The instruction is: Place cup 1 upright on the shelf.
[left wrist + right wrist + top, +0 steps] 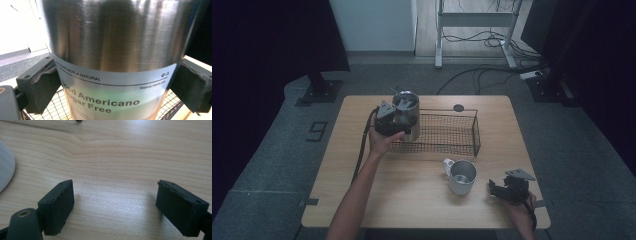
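Left gripper (398,124) is at the left end of the wire basket (472,131), with its two jaws clamped on opposite sides of a steel tumbler (406,114). In the left gripper view the tumbler (117,57) sits squarely between the pads, each pad pressed against its wall; the brushed metal rises above the jaws and a printed label reading "Iced Americano Sugar Free" runs below them. The tumbler stands upright. Its lower part is over the basket mesh, which shows under and behind the jaws; whether the base rests on the mesh or hangs just above it cannot be told. Something thin sticks up out of the tumbler's mouth, too small to identify. To the right of this gripper, the rest of the basket is bare mesh. Nearer the person and further right, a white mug (461,176) stands on the wooden table (362,200), handle toward the basket, well apart from the left gripper and just to the left of the right gripper (499,190). The right gripper rests low on the table near its right front corner, jaws spread wide with bare wood between the pads (60,205) and nothing gripped; the mug's white edge (5,170) lies off to the left of its jaws.
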